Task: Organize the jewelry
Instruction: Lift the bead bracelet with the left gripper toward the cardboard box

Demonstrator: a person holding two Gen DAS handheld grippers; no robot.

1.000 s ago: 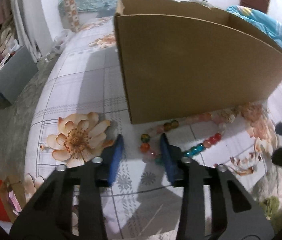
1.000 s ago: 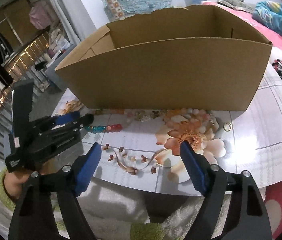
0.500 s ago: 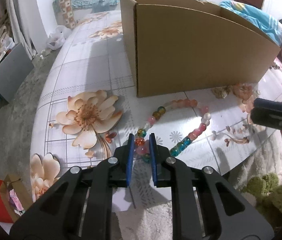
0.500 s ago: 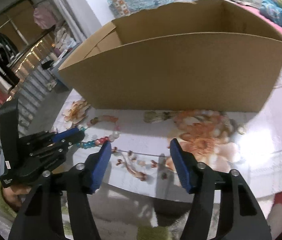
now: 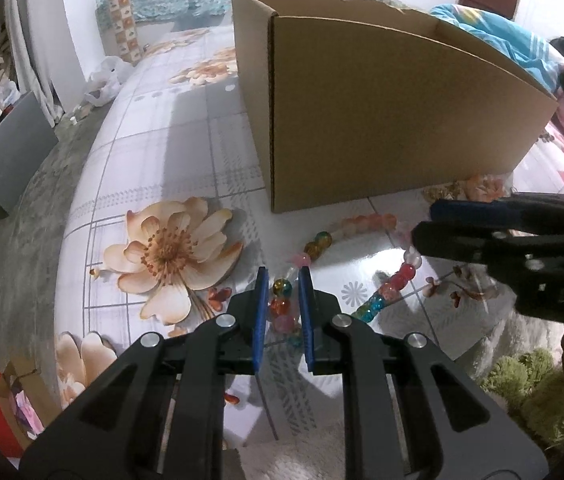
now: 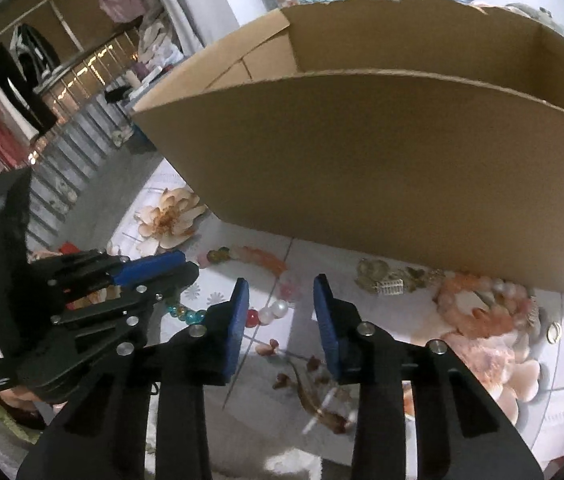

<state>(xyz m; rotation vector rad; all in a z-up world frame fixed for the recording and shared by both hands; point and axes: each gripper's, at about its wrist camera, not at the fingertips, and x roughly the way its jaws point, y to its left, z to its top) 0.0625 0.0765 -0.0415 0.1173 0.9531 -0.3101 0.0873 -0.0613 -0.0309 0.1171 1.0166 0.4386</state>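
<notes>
A string of coloured glass beads lies in a loop on the flowered tabletop, in front of an open cardboard box. My left gripper is shut on the loop's near left end, with an orange and a pink bead between its blue pads. In the right wrist view the same beads run between the jaws of my right gripper. Those jaws are closing, and the pads stand apart from the beads. The left gripper sits just to the left there. The right gripper reaches in from the right.
A gold trinket, a peach bead bracelet and a small ring lie along the box front. The flowered table drops off at its near edge. A fluffy green and white sleeve shows below.
The left gripper closed on the beads and has kept hold. The right gripper moved left over the bead string, and its jaws narrowed.
</notes>
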